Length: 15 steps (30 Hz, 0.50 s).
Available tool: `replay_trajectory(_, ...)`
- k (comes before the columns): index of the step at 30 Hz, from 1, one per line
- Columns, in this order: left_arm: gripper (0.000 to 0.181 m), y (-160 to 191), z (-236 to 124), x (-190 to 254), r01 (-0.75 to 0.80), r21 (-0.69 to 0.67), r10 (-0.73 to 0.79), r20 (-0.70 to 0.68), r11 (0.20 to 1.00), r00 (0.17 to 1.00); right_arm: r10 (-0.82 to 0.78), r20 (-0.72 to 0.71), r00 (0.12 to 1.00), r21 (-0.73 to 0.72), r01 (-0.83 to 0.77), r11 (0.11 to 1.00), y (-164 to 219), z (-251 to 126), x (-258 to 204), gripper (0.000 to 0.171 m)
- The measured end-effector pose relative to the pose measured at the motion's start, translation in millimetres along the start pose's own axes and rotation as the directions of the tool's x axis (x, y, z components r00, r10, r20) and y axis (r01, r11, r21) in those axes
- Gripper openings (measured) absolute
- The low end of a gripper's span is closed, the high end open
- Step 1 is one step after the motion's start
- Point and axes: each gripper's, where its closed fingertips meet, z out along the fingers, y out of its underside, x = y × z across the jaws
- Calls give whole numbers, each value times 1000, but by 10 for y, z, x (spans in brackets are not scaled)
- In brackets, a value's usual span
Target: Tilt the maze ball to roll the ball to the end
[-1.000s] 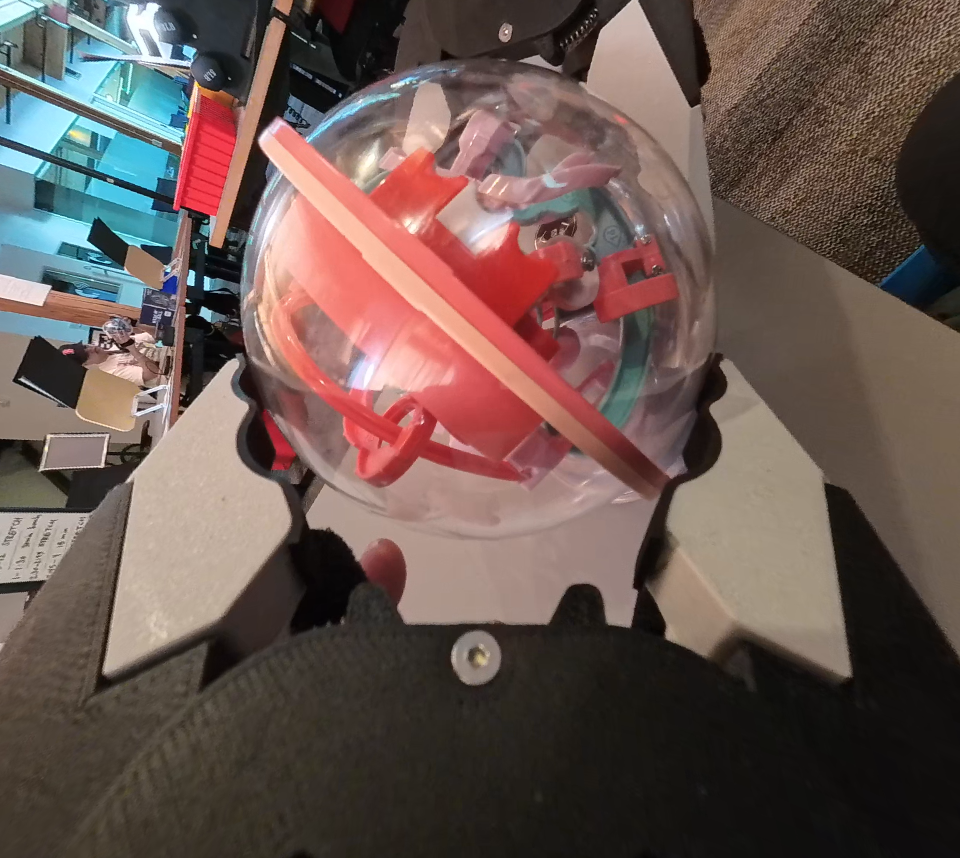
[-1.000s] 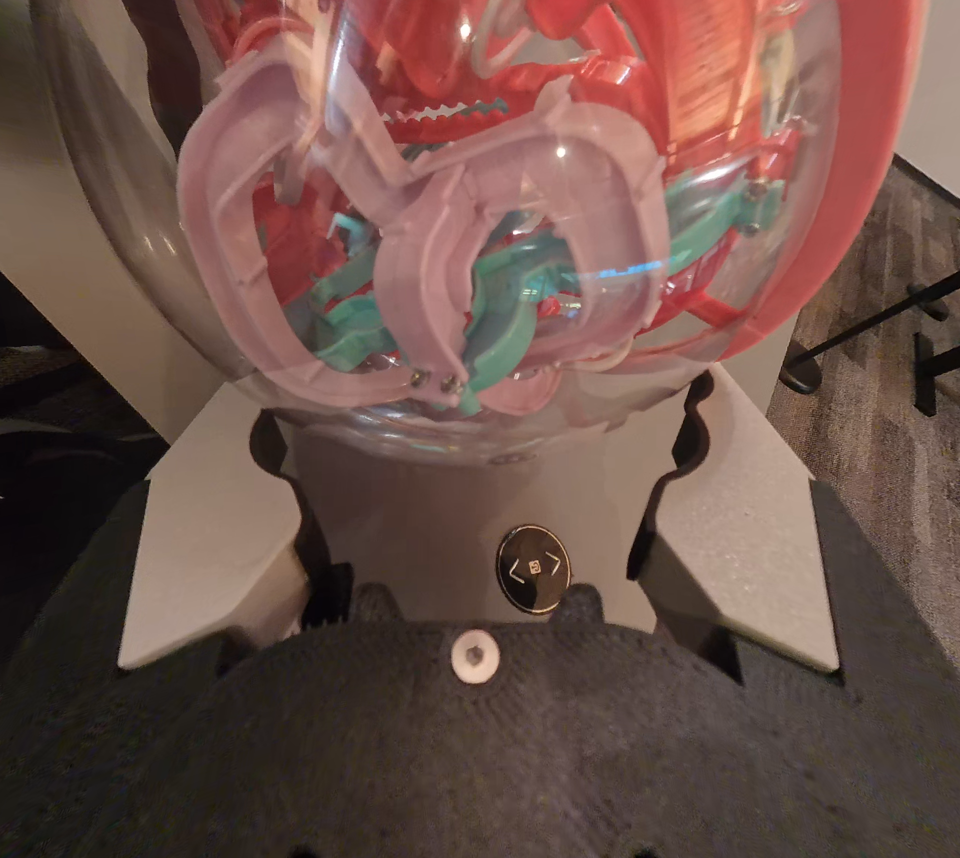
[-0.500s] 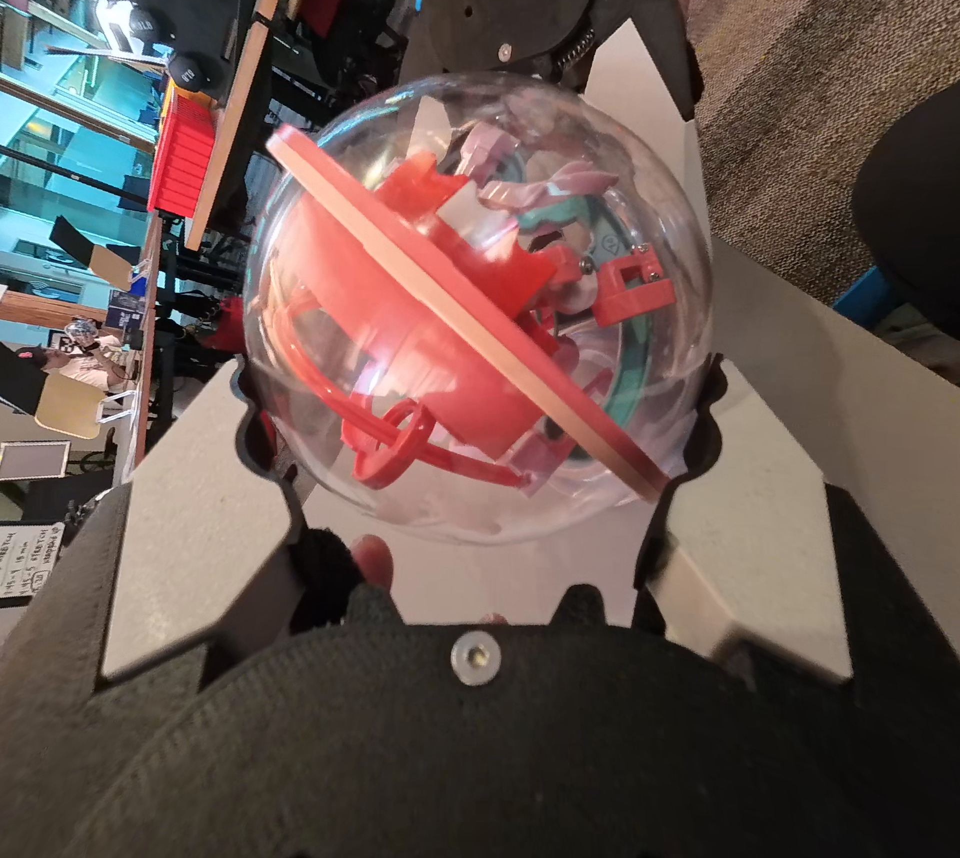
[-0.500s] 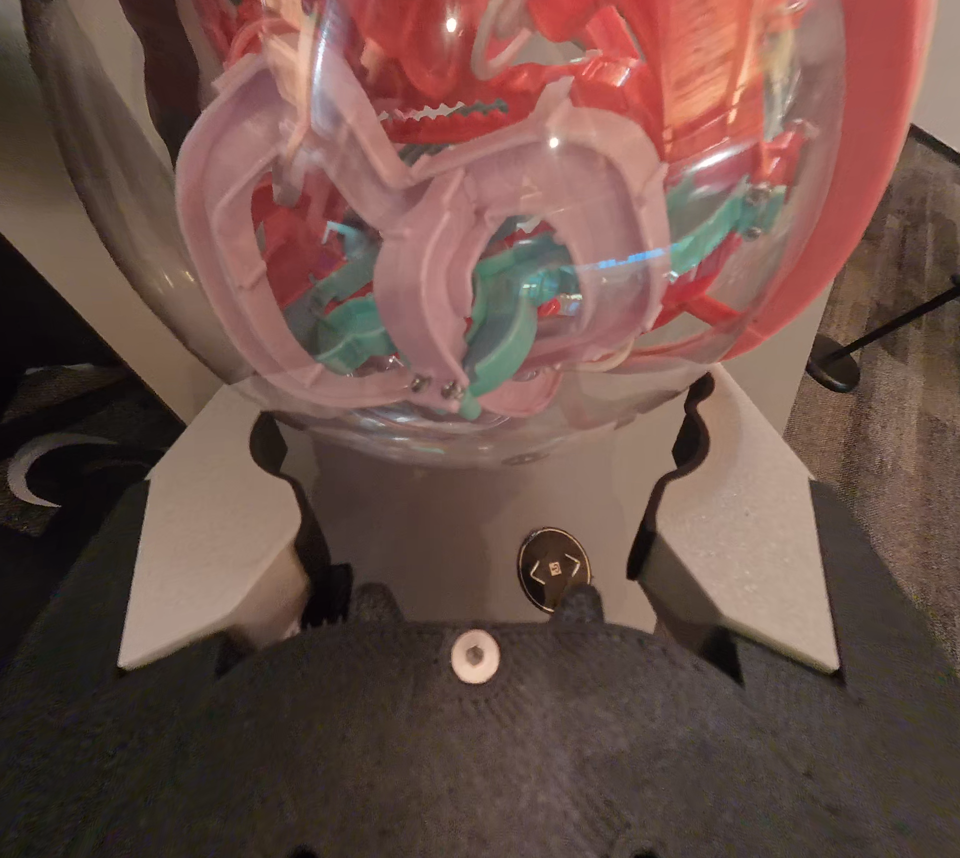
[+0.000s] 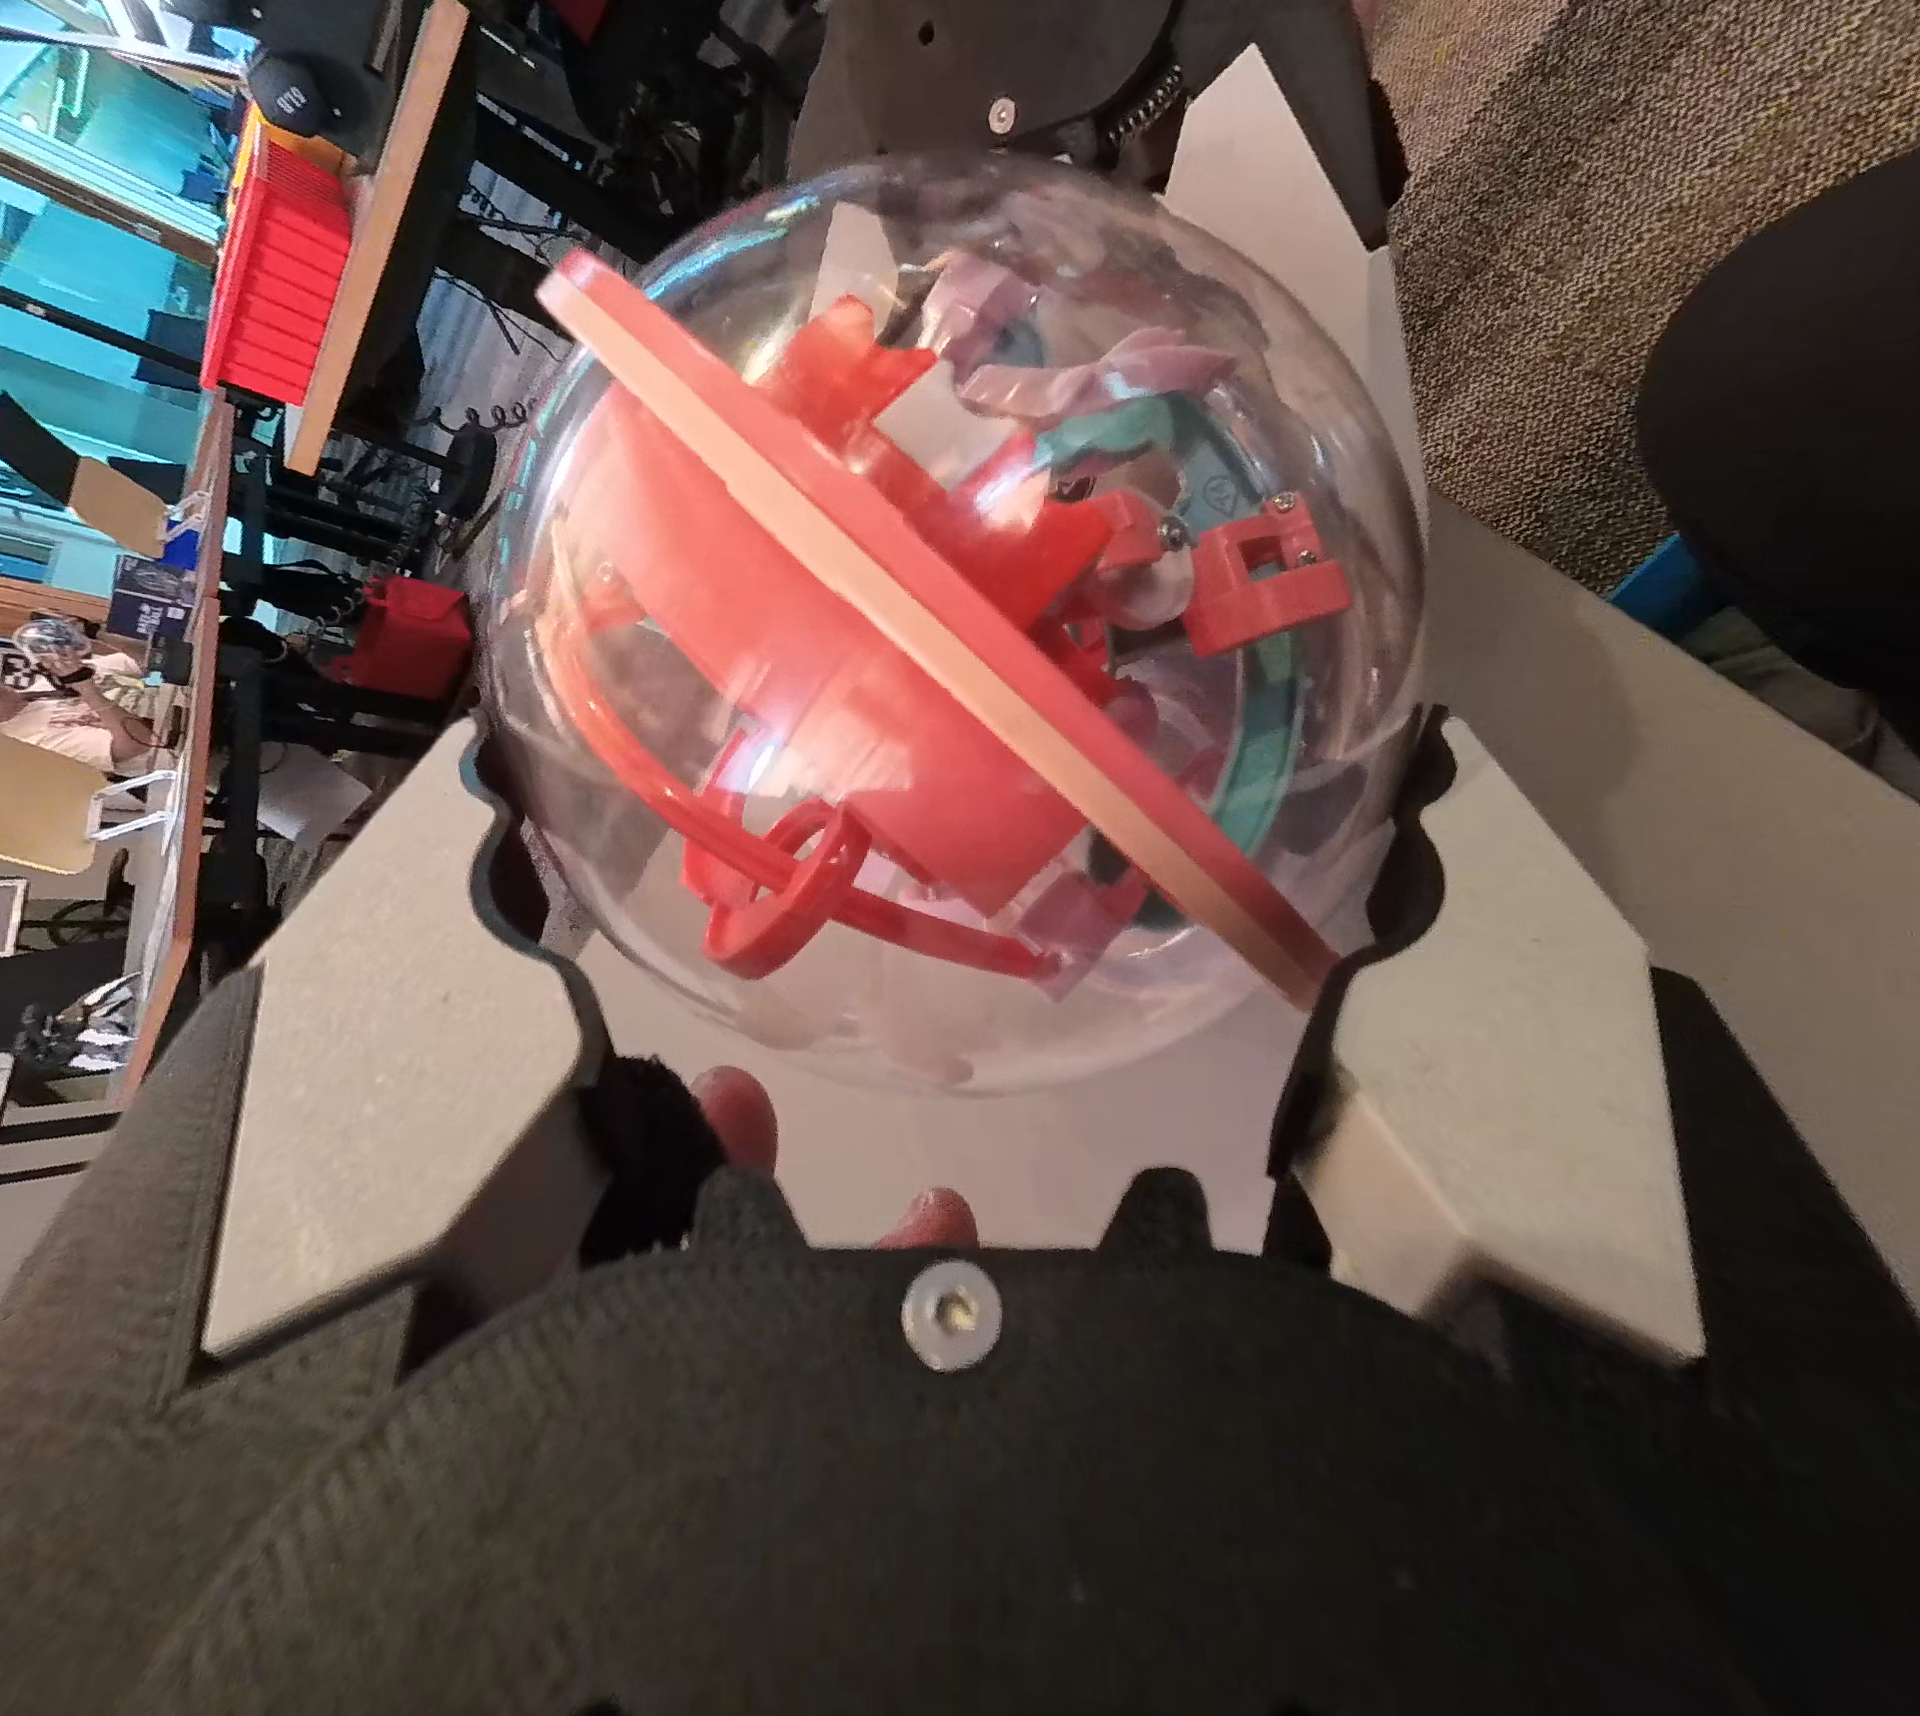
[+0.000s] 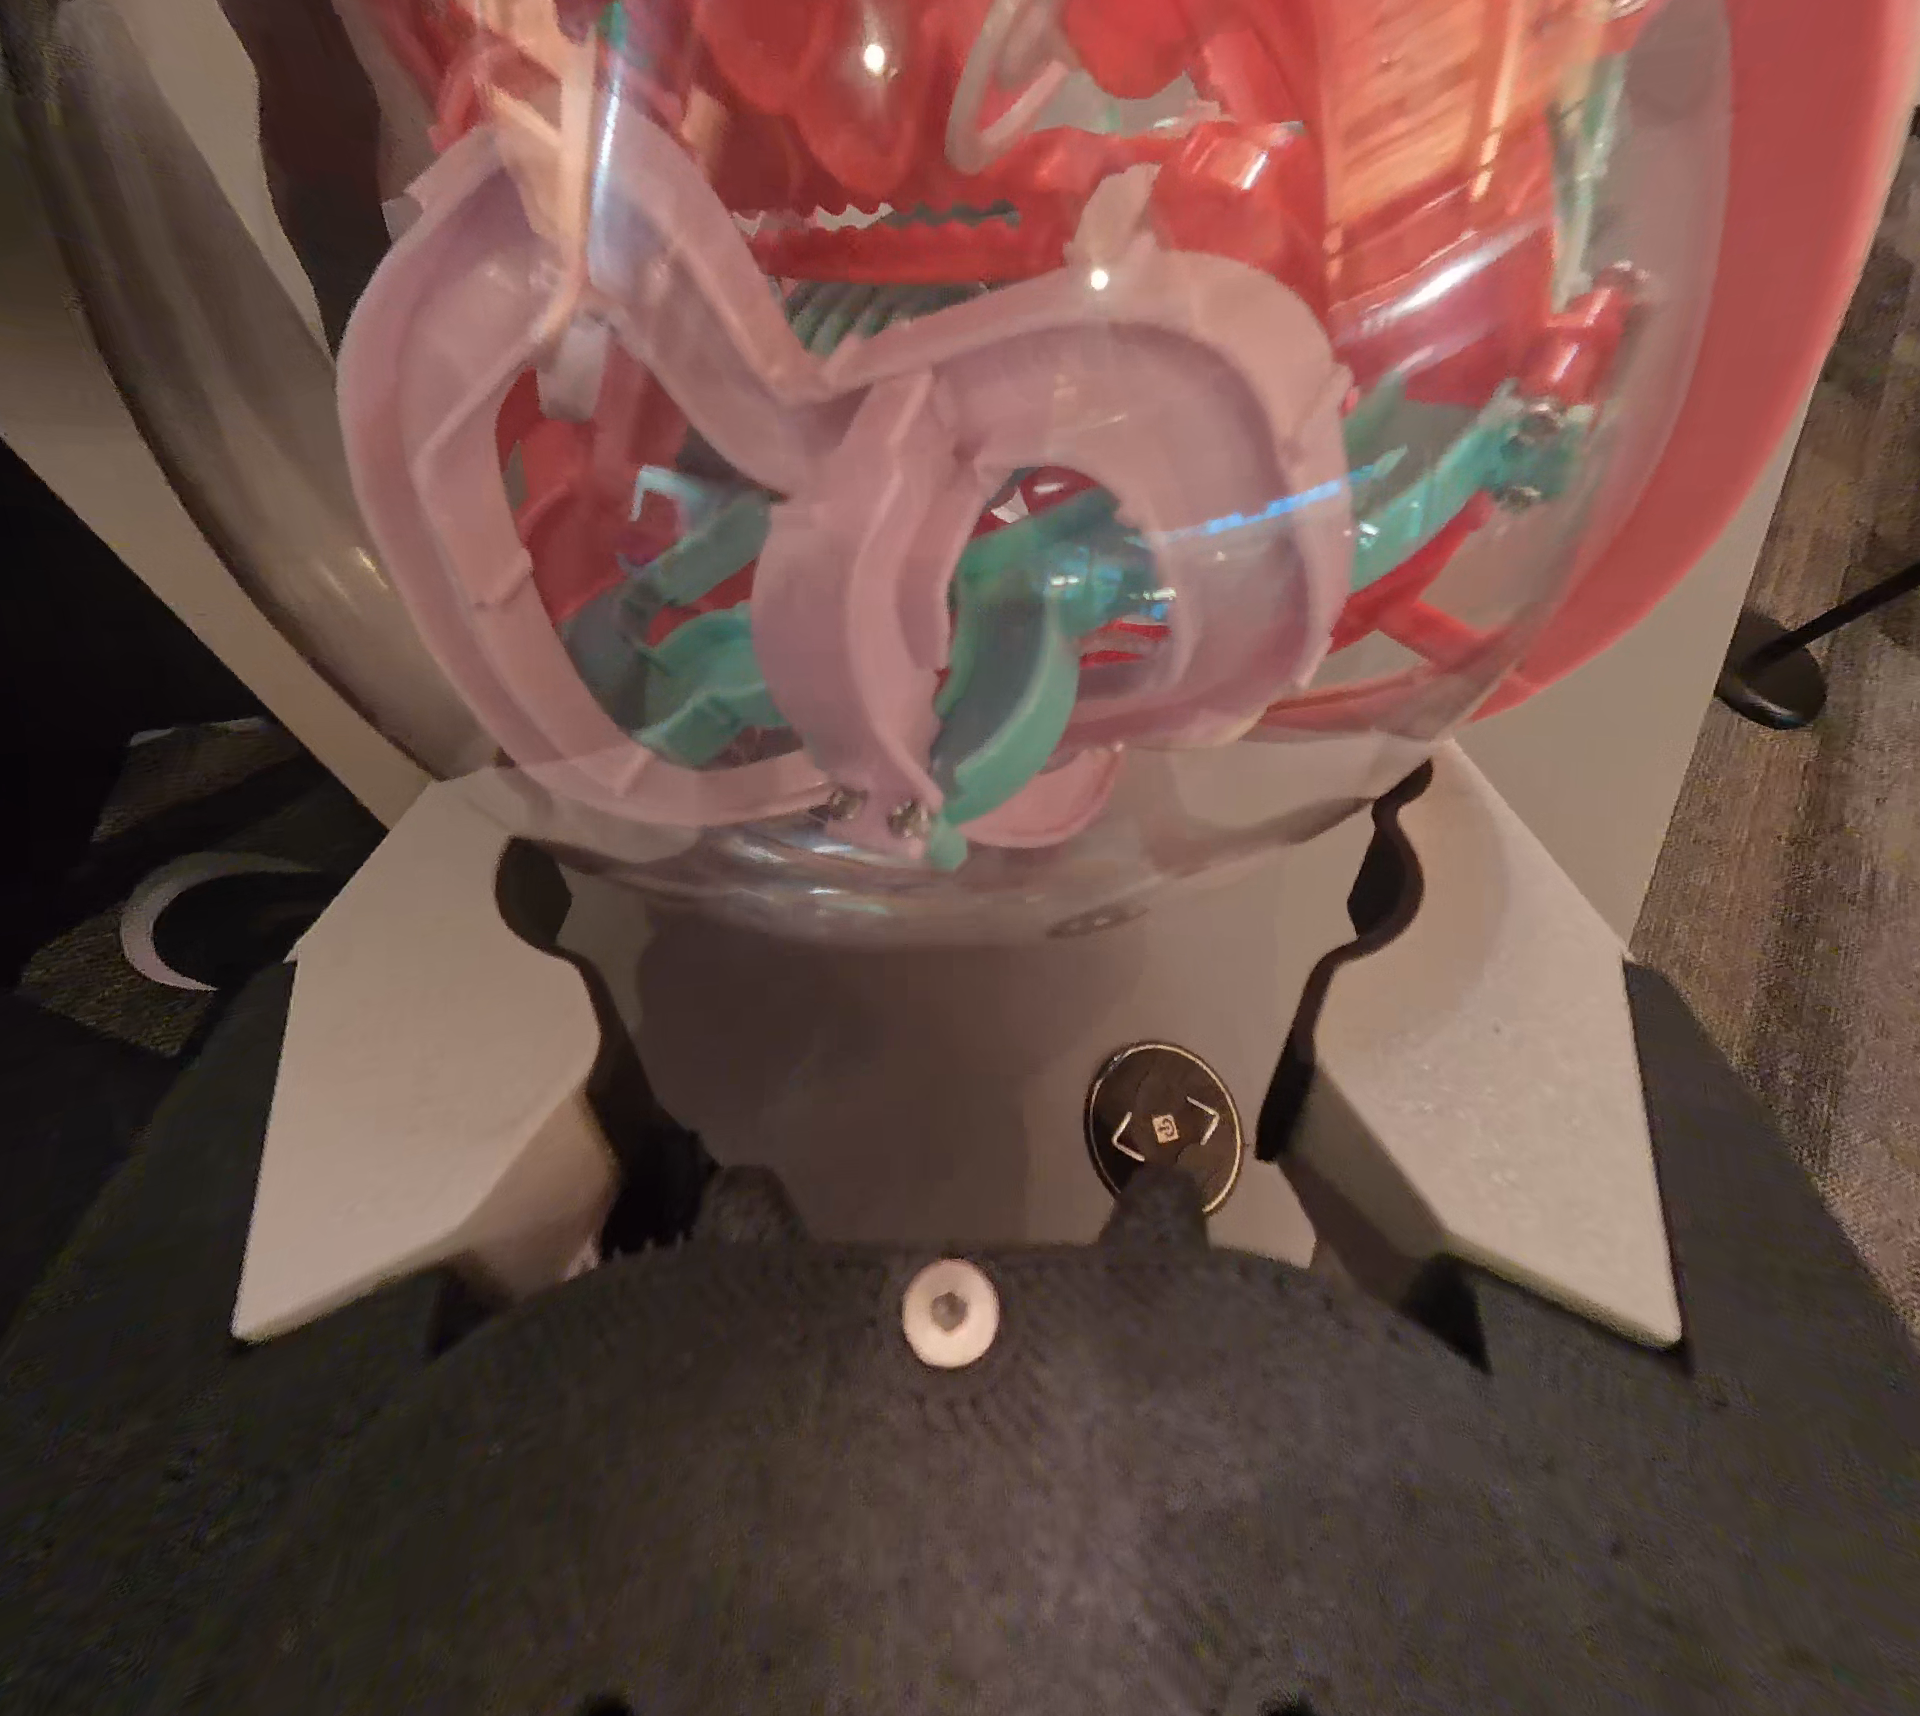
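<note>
Clear maze ball (image 5: pixel 951 627) clamped between both grippers.
Left gripper (image 5: pixel 951 845) fingers press the ball's sides; only this view shows its tilted red disc (image 5: pixel 935 627). Right gripper (image 6: pixel 951 866) grips the ball's far side, facing lilac (image 6: pixel 831 544) and teal tracks.

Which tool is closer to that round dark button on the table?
Right. The right tool hangs just over the round button, which shows between its fingers. The left tool grips the maze ball from the opposite side, farther off.
</note>
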Motion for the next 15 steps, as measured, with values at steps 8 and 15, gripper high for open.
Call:
replay_trajectory(8,157,56,40,23,50,23,-49,-30,999,998,41,32,999,-46,-39,998,67,47,-27,154)
replay_trajectory(15,157,90,39,5,88,40,-87,-41,995,995,63,55,997,-69,-60,996,63,73,-27,155)
